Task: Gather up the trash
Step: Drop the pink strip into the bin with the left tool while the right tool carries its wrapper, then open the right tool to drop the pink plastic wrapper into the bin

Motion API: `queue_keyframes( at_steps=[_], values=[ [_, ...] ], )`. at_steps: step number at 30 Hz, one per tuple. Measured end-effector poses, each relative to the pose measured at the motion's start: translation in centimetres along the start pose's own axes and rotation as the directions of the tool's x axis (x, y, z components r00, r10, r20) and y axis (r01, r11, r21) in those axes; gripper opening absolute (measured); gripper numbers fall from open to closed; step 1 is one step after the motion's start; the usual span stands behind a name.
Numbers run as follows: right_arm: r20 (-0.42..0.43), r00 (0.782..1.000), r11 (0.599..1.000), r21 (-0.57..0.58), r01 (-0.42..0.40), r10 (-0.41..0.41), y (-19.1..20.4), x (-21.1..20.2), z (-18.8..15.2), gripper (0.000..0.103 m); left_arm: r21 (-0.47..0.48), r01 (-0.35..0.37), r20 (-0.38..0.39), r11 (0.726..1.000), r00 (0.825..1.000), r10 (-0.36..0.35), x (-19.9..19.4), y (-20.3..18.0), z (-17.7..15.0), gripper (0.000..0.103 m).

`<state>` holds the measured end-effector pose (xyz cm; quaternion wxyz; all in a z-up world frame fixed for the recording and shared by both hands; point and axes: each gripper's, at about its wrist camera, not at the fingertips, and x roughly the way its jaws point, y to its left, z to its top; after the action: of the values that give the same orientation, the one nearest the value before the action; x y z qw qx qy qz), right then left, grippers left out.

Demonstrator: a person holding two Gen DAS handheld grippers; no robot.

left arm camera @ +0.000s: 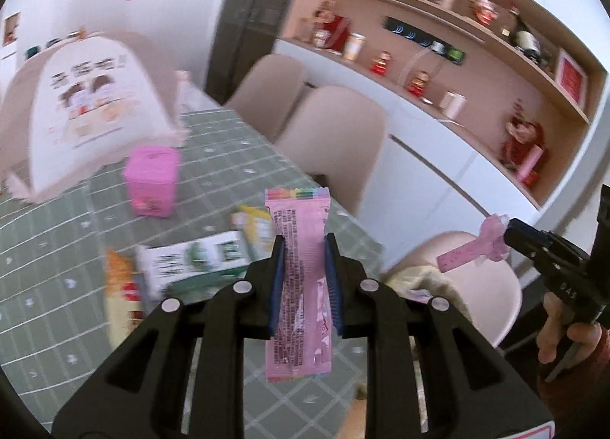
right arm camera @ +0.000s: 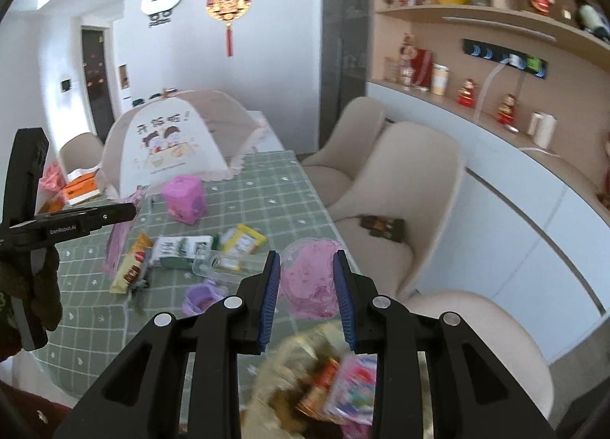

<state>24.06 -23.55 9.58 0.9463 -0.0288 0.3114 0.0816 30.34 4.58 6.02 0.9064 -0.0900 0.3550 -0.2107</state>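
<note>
A: What does the left hand-held gripper (left arm camera: 304,248) carry?

B: A long flat pink foil snack wrapper (left arm camera: 301,278), printed with small text. The blue pads pinch it at mid-length, the jaws narrow, so both ends stick out free above the green checked surface (left arm camera: 57,233).

A: And the right hand-held gripper (right arm camera: 307,265)?

B: It grips a crumpled translucent pink plastic cup (right arm camera: 310,280), the jaws set moderately wide around it. Below, toward six o'clock, a pale yellow trash bag (right arm camera: 289,362) gapes with colourful packets inside.

A: How will these handle?

B: Both look feather-light. The wrapper is limp and slick, so it may slide; the middle hold seems wise. The cup is thin and likely to buckle.

A: More trash left?

B: Yes: a yellow packet (right arm camera: 244,240), a white-and-green carton (right arm camera: 183,248), and a pink box (right arm camera: 185,198) toward eleven o'clock, beside the domed mesh food cover (right arm camera: 171,141).
</note>
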Motion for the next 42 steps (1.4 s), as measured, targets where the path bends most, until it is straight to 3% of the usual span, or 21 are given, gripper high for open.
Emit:
queue_keyframes(
  at_steps=[6,12,25,27,30,36,42],
  values=[
    [-0.029,0.997,0.996,0.036,0.076,-0.075,-4.2,-2.7,-3.4,0.028,0.032,0.106,-0.049,0.994,0.993,-0.105,2.8,-5.8,-1.7,0.02],
    [-0.046,0.989,0.986,0.082,0.142,-0.139,-8.0,-4.8,-6.6,0.028,0.059,0.202,-0.129,0.978,0.973,-0.193,6.2,-11.5,-4.3,0.02],
    [-0.096,0.98,0.965,0.18,0.191,-0.176,-13.1,-5.5,-11.3,0.028,0.126,0.276,-0.226,0.953,0.943,-0.244,11.8,-19.4,-6.9,0.022],
    [-0.099,0.98,0.963,0.189,0.191,-0.175,-13.5,-5.4,-11.7,0.028,0.123,0.286,-0.24,0.95,0.938,-0.251,12.3,-20.1,-7.0,0.026],
    [-0.098,0.981,0.959,0.216,0.183,-0.166,-14.5,-5.3,-12.3,0.028,0.1,0.3,-0.249,0.949,0.931,-0.268,12.8,-20.2,-7.0,0.039],
    [-0.08,0.991,0.957,0.263,0.123,-0.106,-14.9,-3.8,-12.6,0.028,0.094,0.266,-0.24,0.959,0.941,-0.238,12.2,-18.7,-6.7,0.039],
    [-0.072,0.997,0.964,0.262,0.033,-0.015,-12.2,-0.2,-11.8,0.028,0.075,0.19,-0.229,0.979,0.959,-0.169,9.9,-14.8,-7.1,0.04]
  ],
)
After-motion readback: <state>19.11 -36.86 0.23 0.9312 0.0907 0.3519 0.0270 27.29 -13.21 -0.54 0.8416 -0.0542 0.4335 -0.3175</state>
